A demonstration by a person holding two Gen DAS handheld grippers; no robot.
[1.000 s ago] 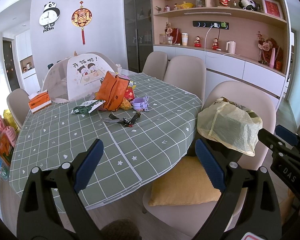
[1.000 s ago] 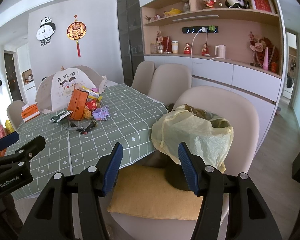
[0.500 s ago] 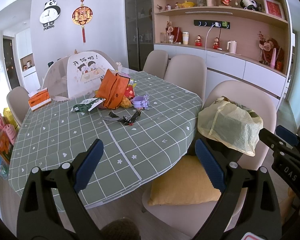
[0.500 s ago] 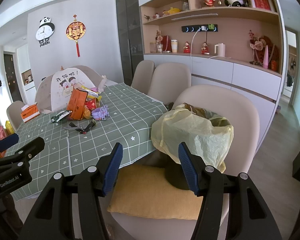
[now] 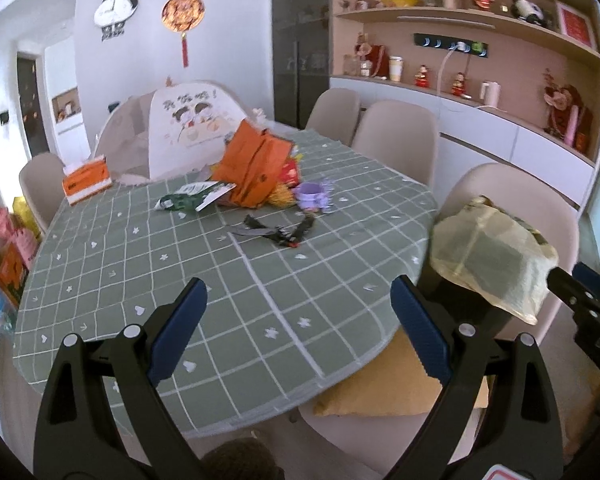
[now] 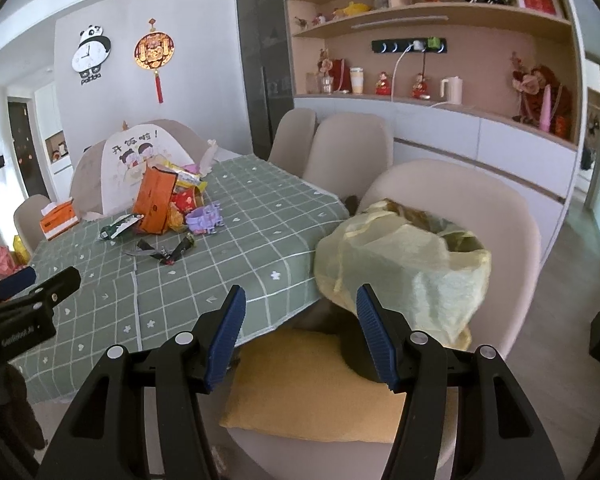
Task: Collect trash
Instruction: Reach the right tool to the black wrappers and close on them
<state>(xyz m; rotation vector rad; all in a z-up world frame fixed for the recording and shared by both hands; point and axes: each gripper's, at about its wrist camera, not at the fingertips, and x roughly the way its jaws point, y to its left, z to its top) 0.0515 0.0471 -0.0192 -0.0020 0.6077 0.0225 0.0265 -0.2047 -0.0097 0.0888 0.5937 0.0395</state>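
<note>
Trash lies on the green checked table: an orange bag, a green-white wrapper, black wrappers and a purple cup. They also show in the right wrist view, the orange bag and black wrappers. A bin lined with a yellow bag stands on the near chair, also in the left wrist view. My left gripper is open and empty over the table's near edge. My right gripper is open and empty just before the bin.
A mesh food cover and an orange tissue box stand at the table's far side. Beige chairs ring the table. A yellow cushion lies on the near chair. Shelving lines the right wall.
Both grippers have moved slightly forward toward the table and bin. Their jaws stay open.
</note>
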